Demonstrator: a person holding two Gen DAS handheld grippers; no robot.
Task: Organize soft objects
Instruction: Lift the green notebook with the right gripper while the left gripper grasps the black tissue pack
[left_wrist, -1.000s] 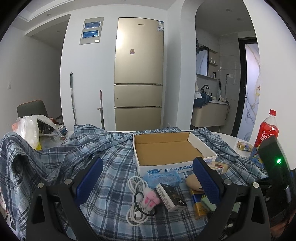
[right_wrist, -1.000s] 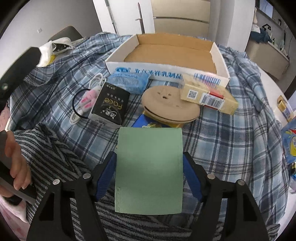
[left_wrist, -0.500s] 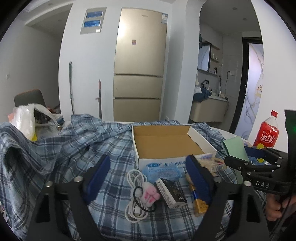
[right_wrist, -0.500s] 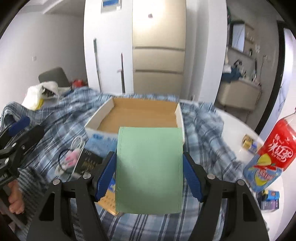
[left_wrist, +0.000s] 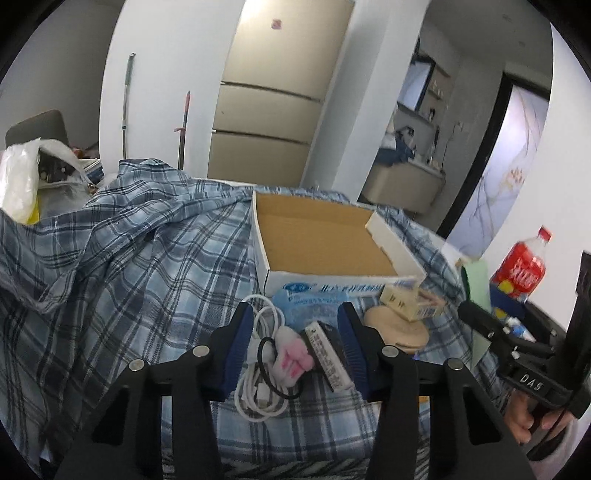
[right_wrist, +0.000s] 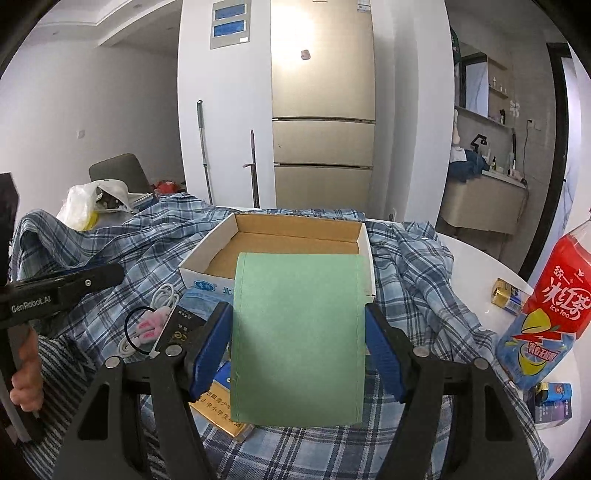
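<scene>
Gripping green cloth (right_wrist: 299, 332) hiding box (right_wrist: 207, 258) front, right tool (right_wrist: 299, 354), left tool (left_wrist: 295, 347) parted, empty.

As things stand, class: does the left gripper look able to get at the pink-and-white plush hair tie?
Probably yes. The left gripper is open, and the pink-and-white plush hair tie lies between its fingers on the white charging cable, uncovered. The black box beside it crowds the right finger.

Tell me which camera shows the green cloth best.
The right wrist view: the green cloth fills the centre, clamped in the right gripper. The left wrist view catches only its thin edge at far right, above the right gripper.
</scene>
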